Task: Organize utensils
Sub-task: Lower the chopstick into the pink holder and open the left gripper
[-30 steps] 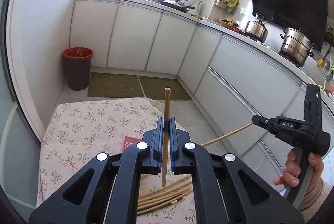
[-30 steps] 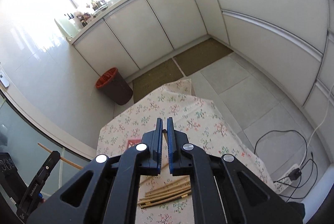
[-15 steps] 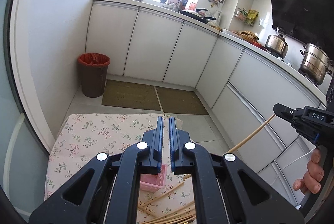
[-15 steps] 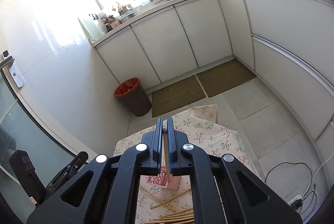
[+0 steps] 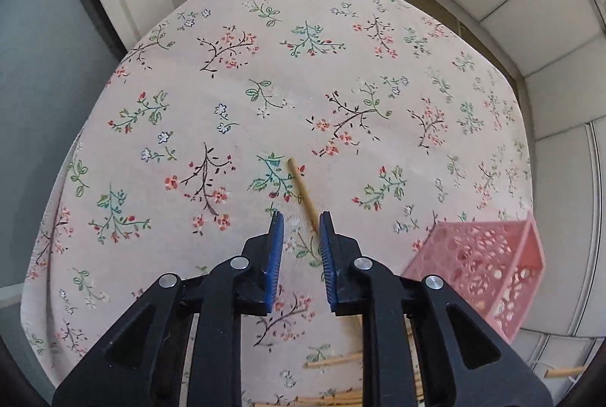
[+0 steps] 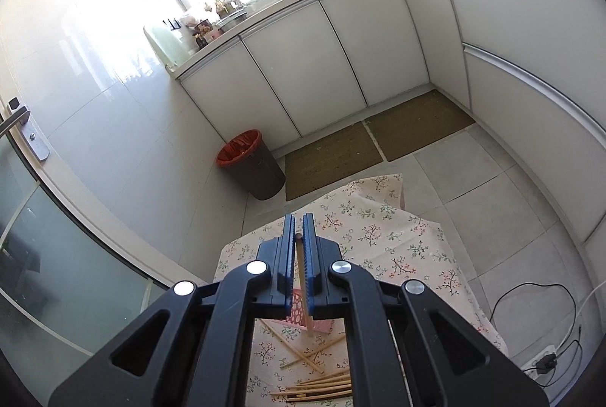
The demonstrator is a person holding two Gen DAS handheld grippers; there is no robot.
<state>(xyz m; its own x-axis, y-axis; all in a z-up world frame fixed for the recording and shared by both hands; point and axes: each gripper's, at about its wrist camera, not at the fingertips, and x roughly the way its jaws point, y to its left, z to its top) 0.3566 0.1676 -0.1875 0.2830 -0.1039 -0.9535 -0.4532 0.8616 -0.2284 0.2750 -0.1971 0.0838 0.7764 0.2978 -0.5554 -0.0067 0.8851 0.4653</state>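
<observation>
In the left wrist view my left gripper (image 5: 299, 217) points down at the floral tablecloth (image 5: 235, 96), its jaws opening with only cloth between them. One wooden chopstick (image 5: 301, 193) lies flat just ahead, its near end by the right fingertip. A pink lattice basket (image 5: 481, 270) stands to the right, and several more chopsticks (image 5: 333, 360) lie behind the fingers. In the right wrist view my right gripper (image 6: 299, 216) hangs high over the table, shut on a chopstick (image 6: 303, 278) that points down toward the pink basket (image 6: 297, 316). Loose chopsticks (image 6: 318, 386) lie in a pile below.
A brown bin with a red liner (image 6: 252, 174) stands on the floor beyond the table, beside two floor mats (image 6: 375, 149). White cabinets (image 6: 341, 58) line the walls. A power strip with cables (image 6: 545, 361) lies on the floor at the right. A glass door (image 6: 45, 255) is on the left.
The left gripper swung from facing the kitchen down onto the table. The chopstick it gripped a second ago is gone from its jaws, which have parted. The right gripper tilted up slightly, still holding its chopstick.
</observation>
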